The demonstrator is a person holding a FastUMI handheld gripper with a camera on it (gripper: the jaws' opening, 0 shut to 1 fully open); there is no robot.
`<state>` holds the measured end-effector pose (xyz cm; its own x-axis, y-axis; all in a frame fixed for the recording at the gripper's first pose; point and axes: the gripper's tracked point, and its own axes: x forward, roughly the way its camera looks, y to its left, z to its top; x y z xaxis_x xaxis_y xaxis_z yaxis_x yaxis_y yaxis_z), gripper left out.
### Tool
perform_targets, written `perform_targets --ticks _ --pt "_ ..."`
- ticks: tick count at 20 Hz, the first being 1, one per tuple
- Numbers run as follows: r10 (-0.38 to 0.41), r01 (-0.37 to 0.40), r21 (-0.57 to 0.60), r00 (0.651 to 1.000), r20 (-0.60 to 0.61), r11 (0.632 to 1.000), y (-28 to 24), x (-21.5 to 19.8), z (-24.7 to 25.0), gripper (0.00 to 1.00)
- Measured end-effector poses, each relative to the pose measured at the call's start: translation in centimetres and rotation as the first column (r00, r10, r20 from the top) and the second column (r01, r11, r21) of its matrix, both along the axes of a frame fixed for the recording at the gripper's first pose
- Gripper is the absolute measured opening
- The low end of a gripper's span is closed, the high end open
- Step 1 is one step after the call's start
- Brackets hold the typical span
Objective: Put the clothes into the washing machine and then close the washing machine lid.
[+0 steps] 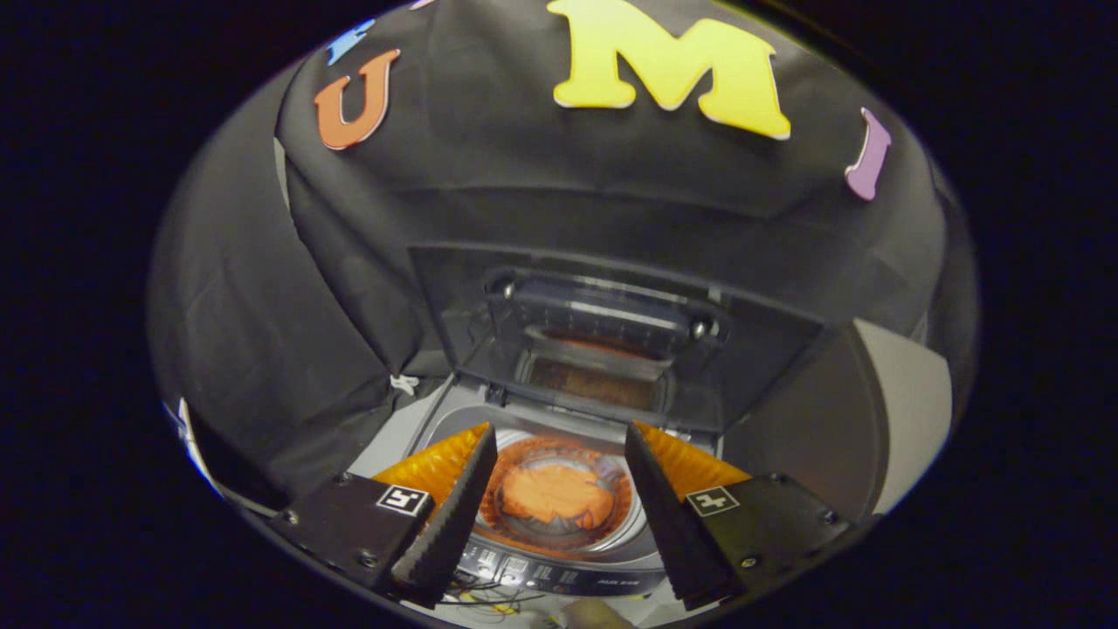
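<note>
gripper (559, 454): fingers are sitting spread apart, not pinching anything, hovering above the washer's opening
clothes (555, 494): orange bundle is lying down in the drum, showing in the gap between the fingers
washing machine (454, 418): top-loader, sitting right below and ahead of the fingers, drum glowing orange around the clothes
lid (603, 336): standing up open behind the drum, leaning back toward the booth wall
control panel (559, 572): running along the near edge, between the finger bases

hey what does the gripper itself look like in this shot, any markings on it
The gripper has two wedge-shaped fingers with ribbed inner faces. Each sits on a black block body fastened with screws, and each block carries a small square black-and-white marker.
</note>
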<state>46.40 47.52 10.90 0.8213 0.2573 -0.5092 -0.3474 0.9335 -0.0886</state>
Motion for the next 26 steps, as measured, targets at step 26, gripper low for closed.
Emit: perform_targets --ticks 26 --pt "-0.206 0.197 0.177 0.978 0.035 0.964 0.0 10.5 7.6 0.93"
